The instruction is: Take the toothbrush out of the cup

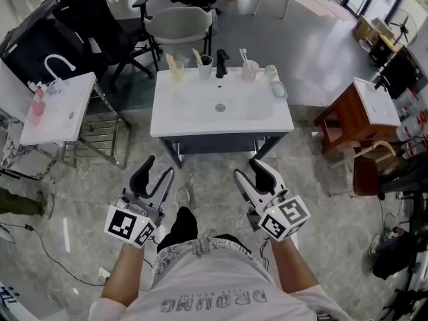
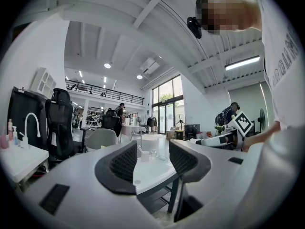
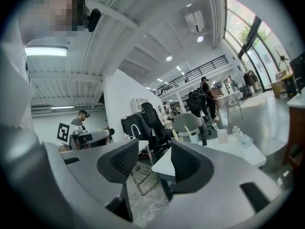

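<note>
Toothbrush (image 1: 243,55): a white one sticks up out of a pale pink cup (image 1: 249,71) on the far edge of the white table (image 1: 167,119). It is well ahead of my right gripper (image 1: 247,168) and almost straight in front of it.

A black tap (image 1: 221,63) stands just beside that cup, toward my left gripper (image 1: 160,167). Beyond the tap are a blue cup (image 1: 204,66) and a yellowish cup (image 1: 176,71). Each holds a brush of its own, so I cannot tell which brush the task means. I take the white one as the likeliest because it is the plainest to see.

Both of my grippers hang over the floor, short of the near edge of the table and pointing toward it. On each gripper the jaws stand wide apart with nothing between them; past them there is only the distant table.

I judge the toothbrush to be light, thin and stiff, with a smooth plastic handle that could slip under a loose pinch. The cup looks light too, so it may tip or lift along with the brush. I would grip the bare handle just above the rim, below the bristle end, with the pads flat across it. I would then draw it up along its own lean, with my other gripper steadying the cup.
</note>
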{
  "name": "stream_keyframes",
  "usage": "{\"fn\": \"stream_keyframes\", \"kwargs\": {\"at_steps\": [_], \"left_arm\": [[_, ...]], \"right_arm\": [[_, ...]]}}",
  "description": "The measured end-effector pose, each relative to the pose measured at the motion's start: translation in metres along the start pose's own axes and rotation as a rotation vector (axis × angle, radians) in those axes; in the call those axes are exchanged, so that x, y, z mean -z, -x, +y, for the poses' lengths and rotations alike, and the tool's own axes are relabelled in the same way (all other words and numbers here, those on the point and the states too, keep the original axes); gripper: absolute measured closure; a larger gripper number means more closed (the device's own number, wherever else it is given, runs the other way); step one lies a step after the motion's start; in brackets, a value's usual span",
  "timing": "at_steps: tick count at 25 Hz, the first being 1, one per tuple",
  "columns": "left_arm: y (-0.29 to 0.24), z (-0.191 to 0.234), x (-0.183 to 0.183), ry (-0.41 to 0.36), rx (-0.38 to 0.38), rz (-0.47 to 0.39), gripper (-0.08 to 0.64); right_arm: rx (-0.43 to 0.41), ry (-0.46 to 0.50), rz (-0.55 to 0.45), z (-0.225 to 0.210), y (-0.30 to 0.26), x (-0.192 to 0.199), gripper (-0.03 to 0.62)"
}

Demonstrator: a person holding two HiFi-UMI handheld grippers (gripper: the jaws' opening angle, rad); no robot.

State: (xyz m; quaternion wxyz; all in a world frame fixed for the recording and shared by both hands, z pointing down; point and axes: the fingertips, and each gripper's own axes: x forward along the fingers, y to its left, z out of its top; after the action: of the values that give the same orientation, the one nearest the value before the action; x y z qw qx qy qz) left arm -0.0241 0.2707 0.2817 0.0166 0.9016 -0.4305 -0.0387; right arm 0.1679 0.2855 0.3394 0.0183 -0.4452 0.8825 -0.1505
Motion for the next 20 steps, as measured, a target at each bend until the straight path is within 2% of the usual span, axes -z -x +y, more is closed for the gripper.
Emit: {"fn": "stream_keyframes", "kwargs": {"at_steps": [9, 20], "left_arm": [[-0.035, 0.045, 0.014, 0.025, 0.017, 0.015, 0.344], [-0.081, 0.124, 0.027, 0.062, 0.044, 0.037, 0.344]], "right_arm": [[0.023, -0.007, 0.022, -0.022, -0.049, 0.001, 0.385], [0.055, -0.023, 0.050, -0.039, -0.133, -0.004, 0.388]]}}
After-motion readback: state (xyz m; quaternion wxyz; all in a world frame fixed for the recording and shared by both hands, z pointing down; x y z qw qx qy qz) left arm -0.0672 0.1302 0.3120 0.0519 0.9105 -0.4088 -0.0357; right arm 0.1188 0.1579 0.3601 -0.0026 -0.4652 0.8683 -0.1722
